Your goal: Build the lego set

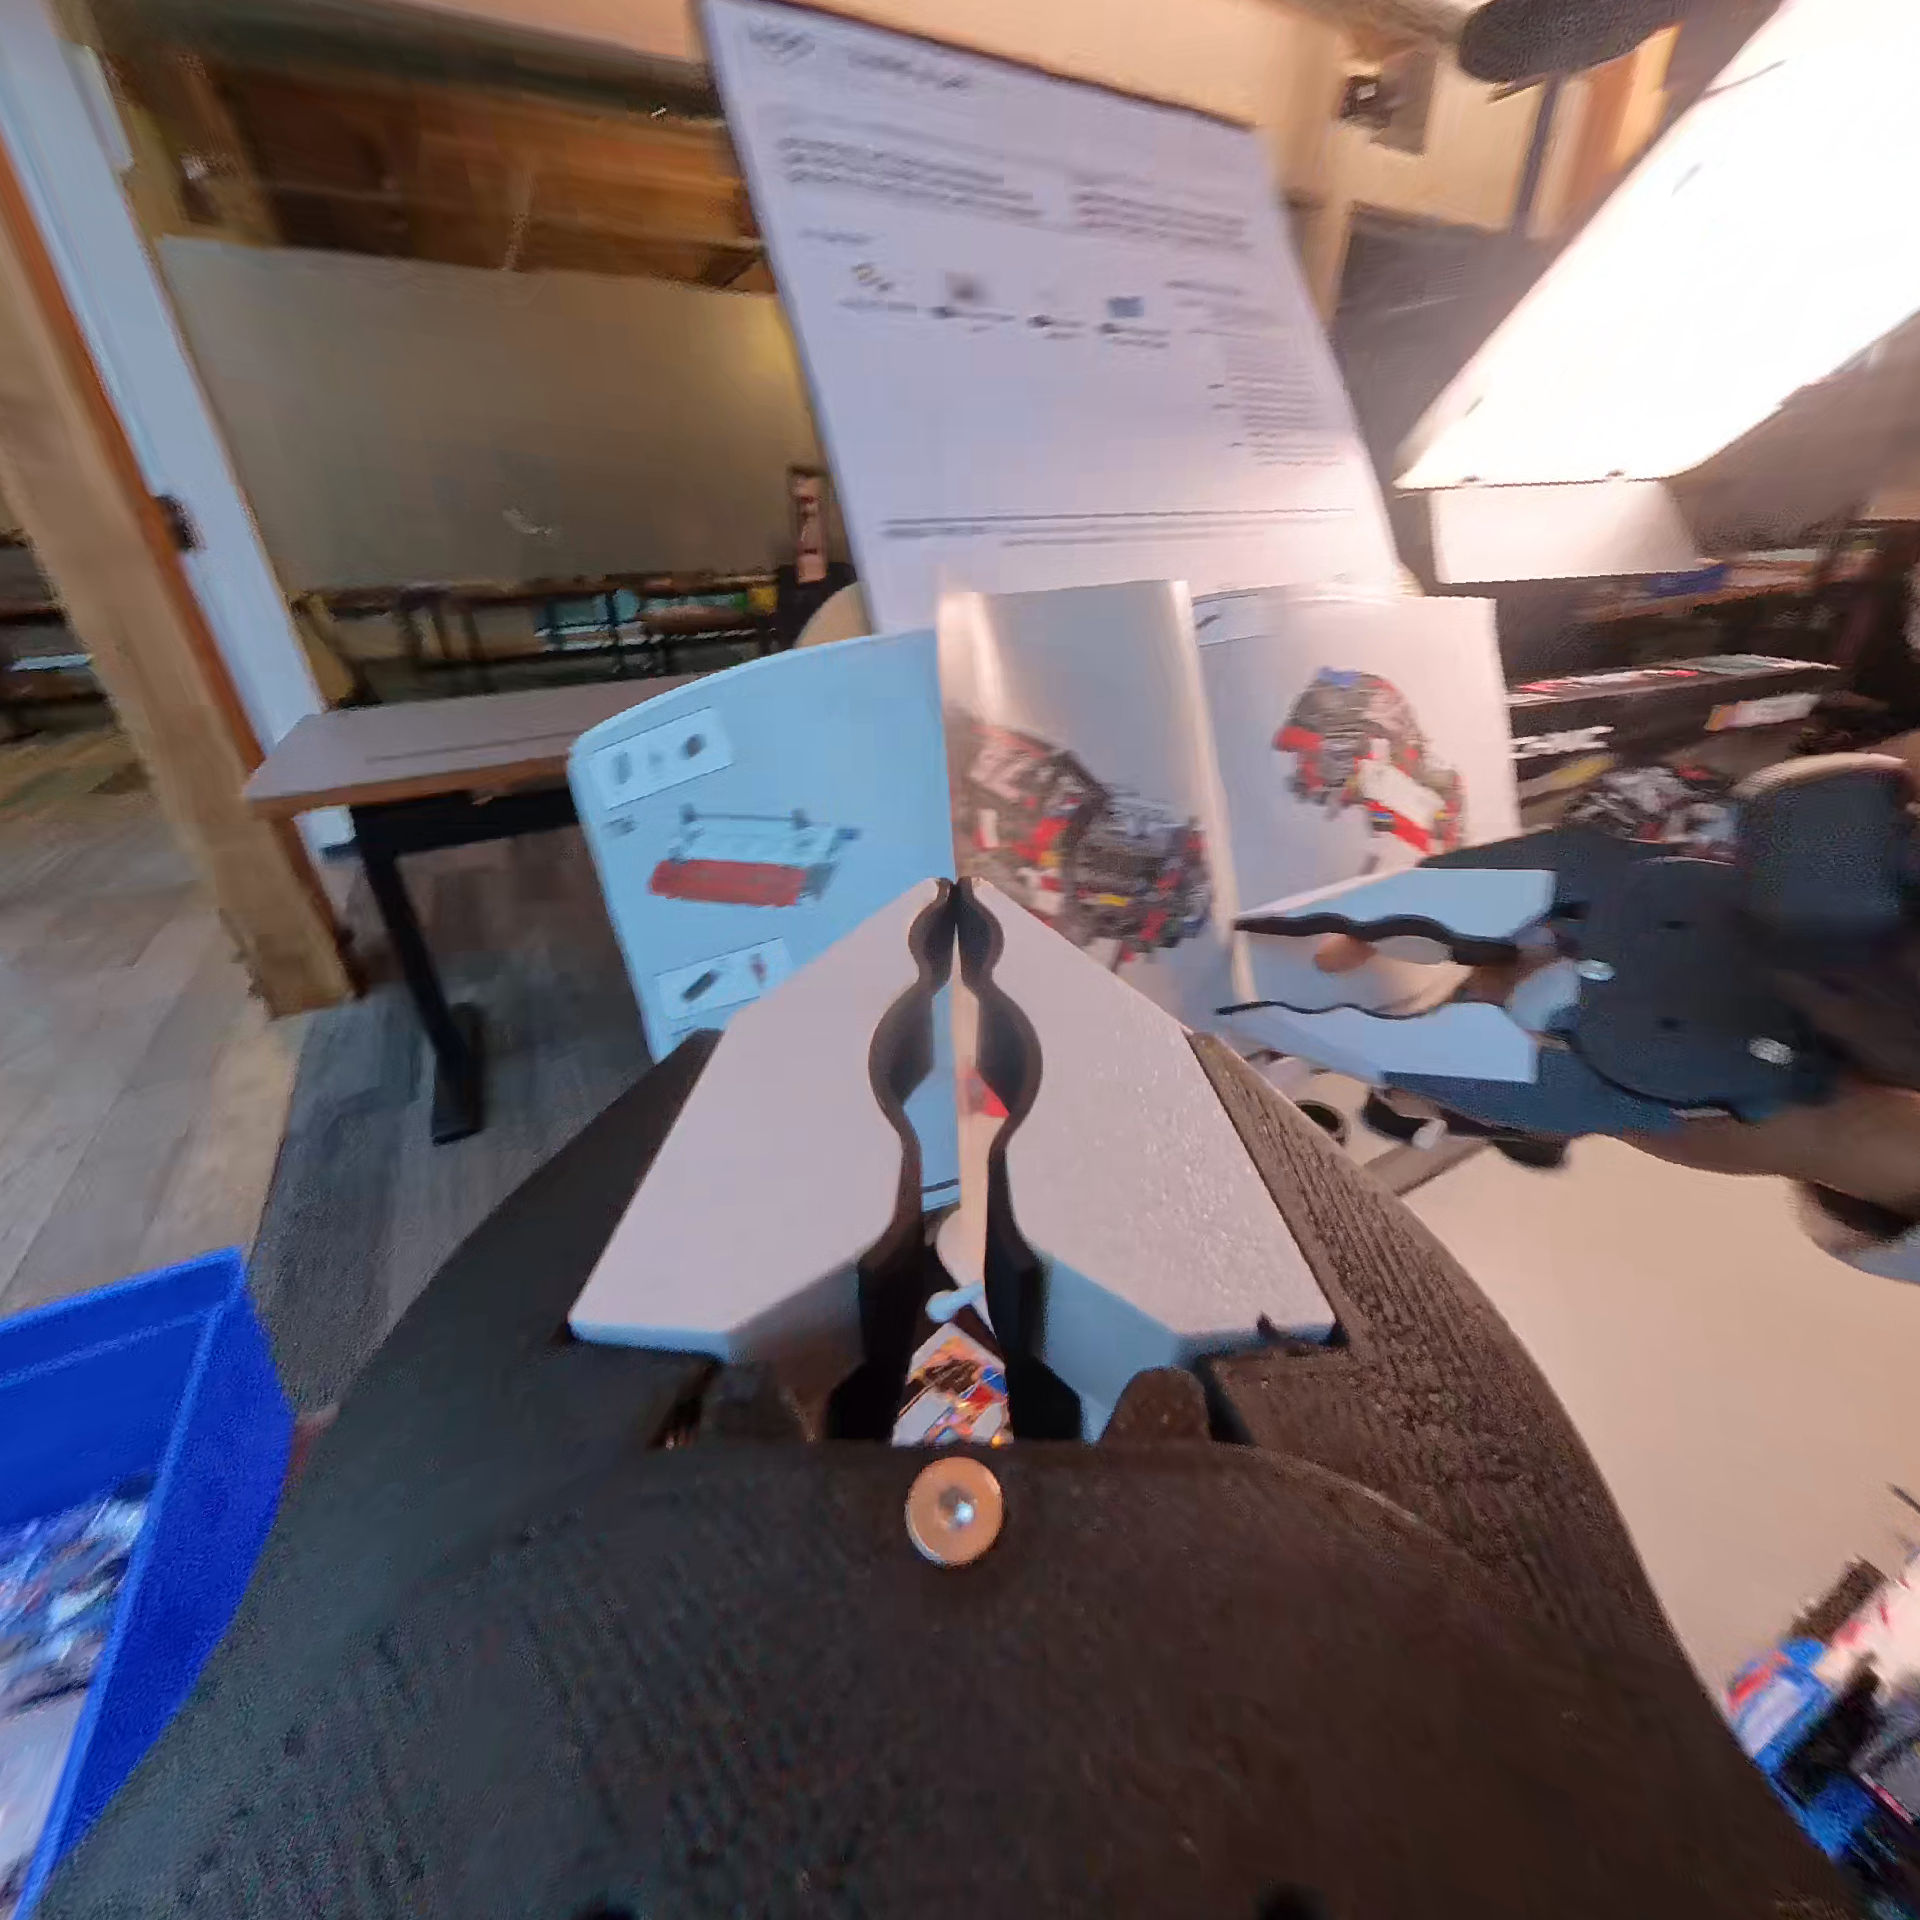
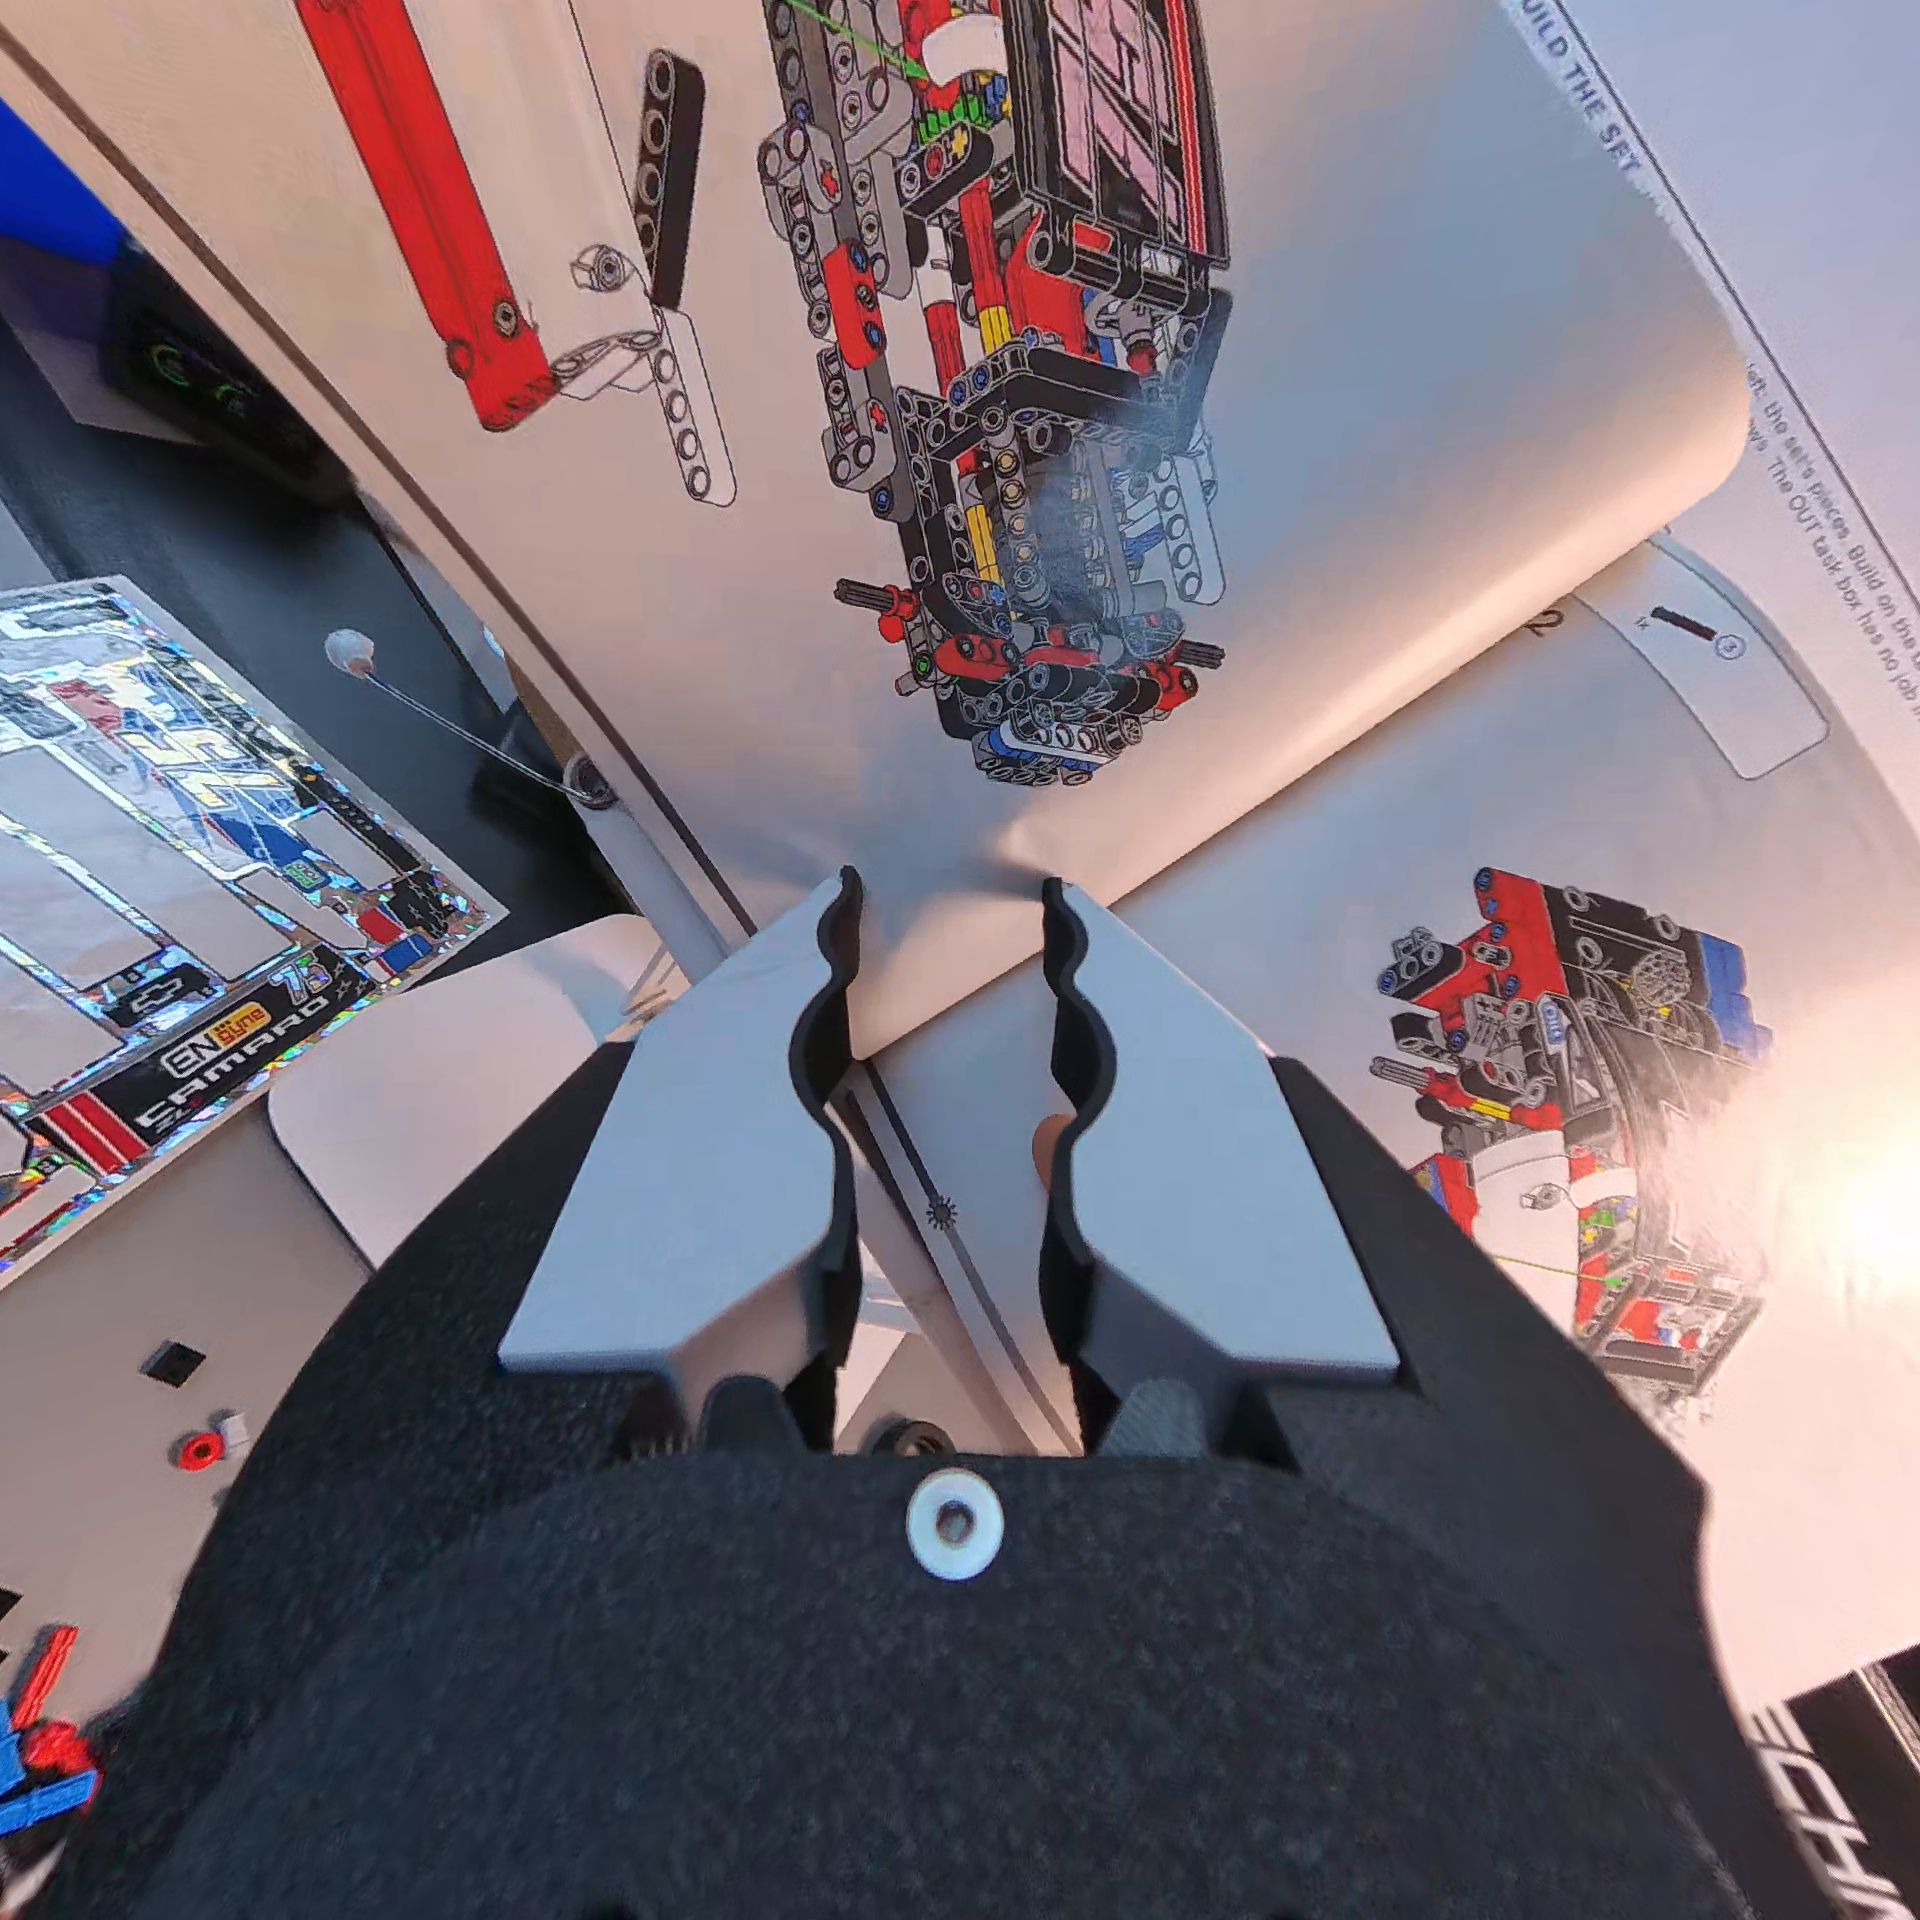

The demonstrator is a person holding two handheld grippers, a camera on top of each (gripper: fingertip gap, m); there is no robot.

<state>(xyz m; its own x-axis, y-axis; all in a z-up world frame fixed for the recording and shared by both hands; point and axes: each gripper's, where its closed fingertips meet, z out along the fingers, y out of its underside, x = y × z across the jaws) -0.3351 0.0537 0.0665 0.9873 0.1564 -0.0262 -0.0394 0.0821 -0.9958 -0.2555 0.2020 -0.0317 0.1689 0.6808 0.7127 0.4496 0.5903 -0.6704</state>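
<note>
The Lego instruction booklet (image 1: 769,800) stands open in front of me, its pages fanned and curling. My left gripper (image 1: 956,885) is shut, its tips pinching the edge of one booklet page. My right gripper (image 1: 1236,966) reaches in from the right with its jaws apart around another page. In the right wrist view the booklet (image 2: 1039,436) fills the frame. The right gripper (image 2: 951,888) is open there, with the lower edge of a curled page between its fingers (image 2: 717,1122), not clamped.
A shiny sticker sheet (image 2: 208,883) lies left of the booklet. Small loose parts (image 2: 197,1446) lie on the white table (image 1: 1610,1351). A blue bin (image 1: 125,1455) with bagged parts stands at the left. A large printed sheet (image 1: 1039,312) stands behind the booklet. The gap from one gripper's tips to the other's is roughly 20 cm.
</note>
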